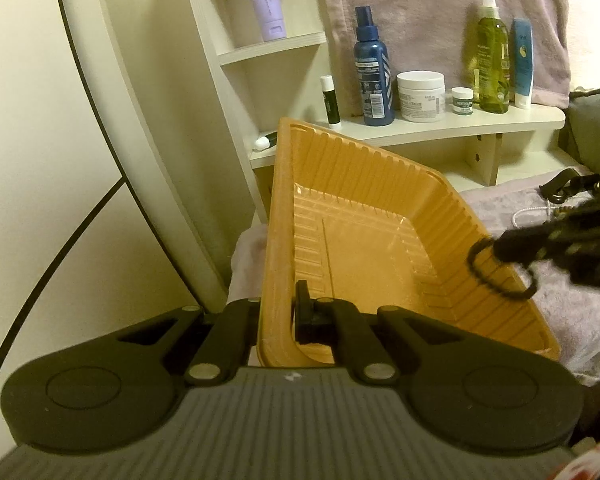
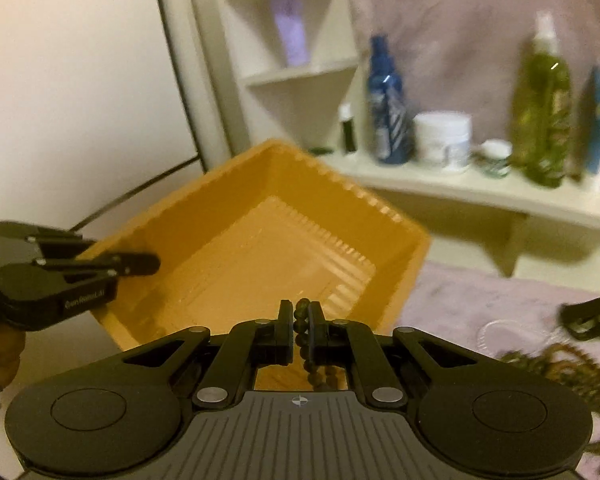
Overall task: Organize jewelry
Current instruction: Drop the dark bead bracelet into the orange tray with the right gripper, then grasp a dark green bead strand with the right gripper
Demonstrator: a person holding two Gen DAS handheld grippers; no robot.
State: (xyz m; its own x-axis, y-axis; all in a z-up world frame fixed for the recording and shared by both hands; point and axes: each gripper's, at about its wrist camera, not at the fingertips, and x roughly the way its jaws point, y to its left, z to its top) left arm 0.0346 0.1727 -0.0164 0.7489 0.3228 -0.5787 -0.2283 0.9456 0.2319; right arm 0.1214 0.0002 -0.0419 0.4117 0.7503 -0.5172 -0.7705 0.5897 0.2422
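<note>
An empty orange plastic tray (image 1: 364, 240) is held tilted above the purple cloth. My left gripper (image 1: 278, 316) is shut on the tray's near wall; it shows at the left of the right wrist view (image 2: 140, 264), clamped on the tray (image 2: 268, 232). My right gripper (image 2: 300, 328) is shut on a dark beaded bracelet (image 2: 304, 344), whose beads hang between the fingers just before the tray's near edge. In the left wrist view the right gripper (image 1: 500, 250) comes in from the right, with the bracelet (image 1: 496, 280) looped over the tray's right rim.
A white shelf (image 1: 440, 124) behind holds bottles and jars. More jewelry lies on the cloth at the right: a dark clip (image 1: 568, 186), a white chain (image 1: 532, 214), a beaded strand (image 2: 572, 368). A white mirror frame (image 1: 112, 100) stands at the left.
</note>
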